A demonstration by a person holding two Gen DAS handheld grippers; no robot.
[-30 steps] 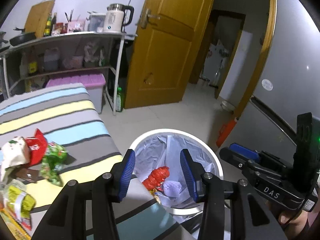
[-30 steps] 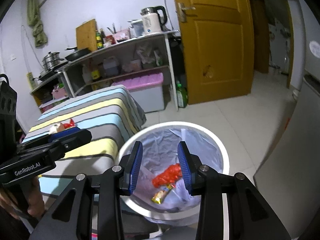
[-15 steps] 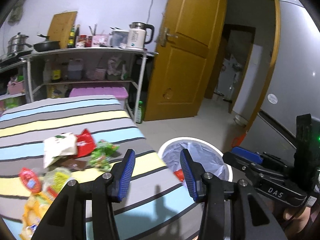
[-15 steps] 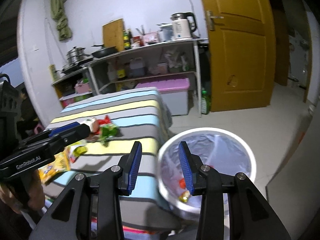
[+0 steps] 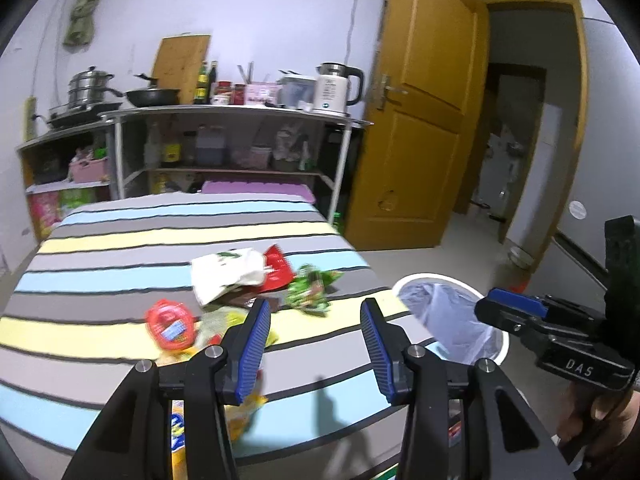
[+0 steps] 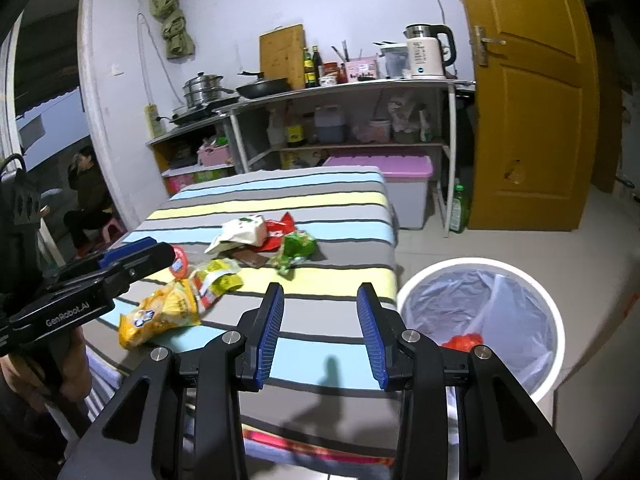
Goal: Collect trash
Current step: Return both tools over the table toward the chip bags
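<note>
Left wrist view: the left claw hangs over the striped surface with its blue pads spread apart and nothing between them. Just beyond lies the litter: a white packet, a red wrapper touching it, a green wrapper beside that, and a round red lid nearer the left. A yellow bag sits partly hidden under the left finger.

From the right wrist view, the right claw is also apart and empty, above the near edge of the same surface. The yellow bag lies left of it, close to the other claw's tip. A white bin with a clear liner stands on the floor just off the surface's corner, with 1 red piece inside. A hand grips the left tool's handle.
</note>
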